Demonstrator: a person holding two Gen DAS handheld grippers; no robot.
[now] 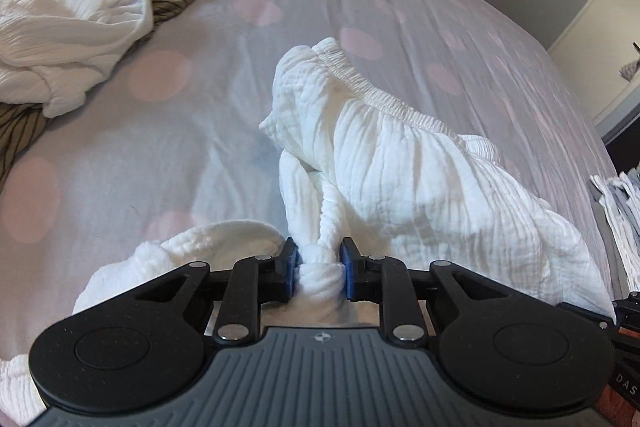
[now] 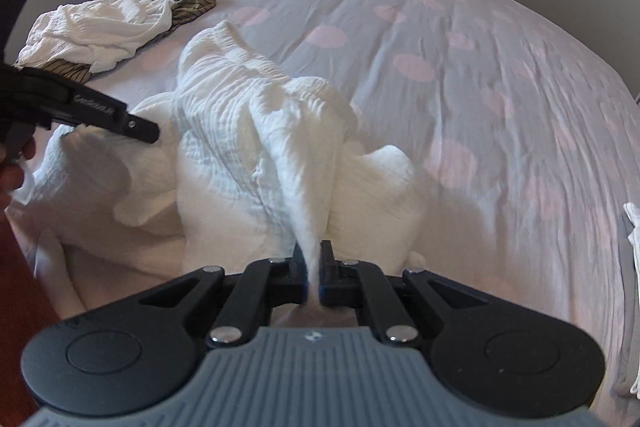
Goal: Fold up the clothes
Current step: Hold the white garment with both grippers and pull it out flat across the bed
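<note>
left gripper [image 1: 320, 269] pinches a bunched corner of the white garment [image 1: 400, 163]; right gripper [image 2: 316, 273] clamps another edge, probably to lift and spread it over the bed [image 2: 440, 27].

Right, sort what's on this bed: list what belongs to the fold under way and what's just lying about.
In the job:
- white crinkled garment, bunched, held at two spots
- left gripper, shut on it
- right gripper, shut on it

Lying about:
- white top at the far left
- striped brown cloth under it
- folded stack at the right edge
- spotted bedcover
</note>
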